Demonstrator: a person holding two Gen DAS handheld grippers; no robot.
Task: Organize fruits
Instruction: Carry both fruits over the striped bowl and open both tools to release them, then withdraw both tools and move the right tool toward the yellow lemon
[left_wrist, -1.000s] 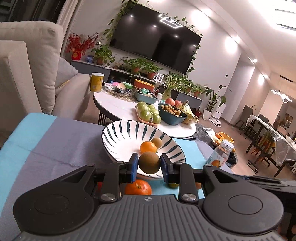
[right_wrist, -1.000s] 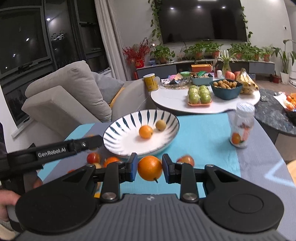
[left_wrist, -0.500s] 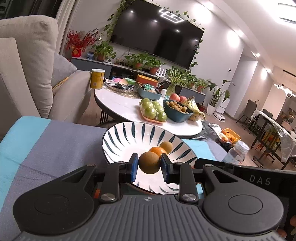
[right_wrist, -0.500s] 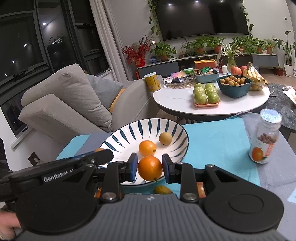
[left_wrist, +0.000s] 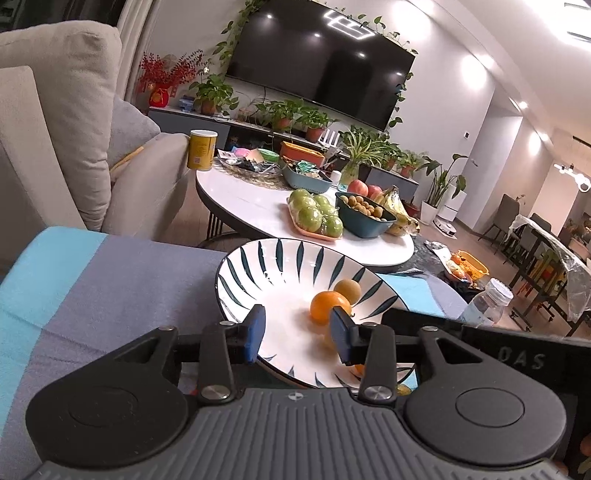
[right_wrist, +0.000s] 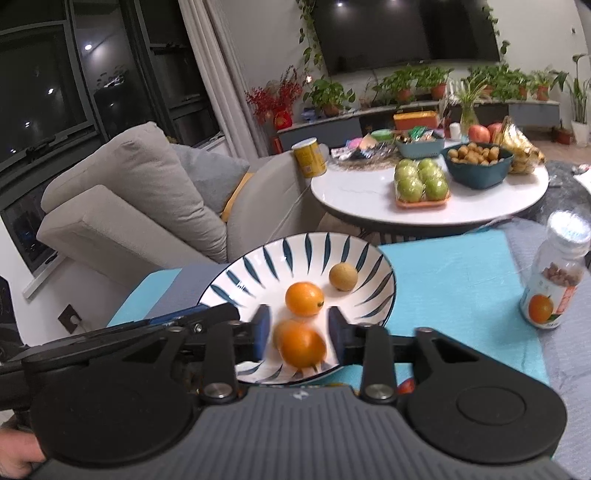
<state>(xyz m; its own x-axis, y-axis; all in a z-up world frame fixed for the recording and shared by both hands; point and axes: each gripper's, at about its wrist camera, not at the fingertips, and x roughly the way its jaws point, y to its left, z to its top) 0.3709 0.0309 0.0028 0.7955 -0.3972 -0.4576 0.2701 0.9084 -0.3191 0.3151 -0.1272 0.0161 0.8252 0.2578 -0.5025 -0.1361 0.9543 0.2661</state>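
A white bowl with dark blue leaf stripes (left_wrist: 280, 262) (right_wrist: 258, 273) stands on the blue and grey cloth. In it lie an orange (left_wrist: 327, 306) (right_wrist: 303, 298) and a brown round fruit (left_wrist: 348, 291) (right_wrist: 343, 277). My left gripper (left_wrist: 297, 334) is open and empty over the bowl's near part. My right gripper (right_wrist: 297, 334) is open over the bowl's near rim; a blurred orange (right_wrist: 301, 347) sits between its fingers without touching them, in the bowl. The brown fruit the left gripper held is out of sight.
A small bottle with an orange label (right_wrist: 554, 280) (left_wrist: 484, 306) stands on the cloth to the right. Loose fruits (right_wrist: 404, 386) lie under the grippers. Behind is a round white table (right_wrist: 369, 206) with green apples (right_wrist: 421, 182), a dark bowl and bananas. A sofa (right_wrist: 129, 206) is on the left.
Both grippers moved forward over the bowl and opened. The left let go of its brown fruit; the right let go of its orange, which now lies in the bowl.
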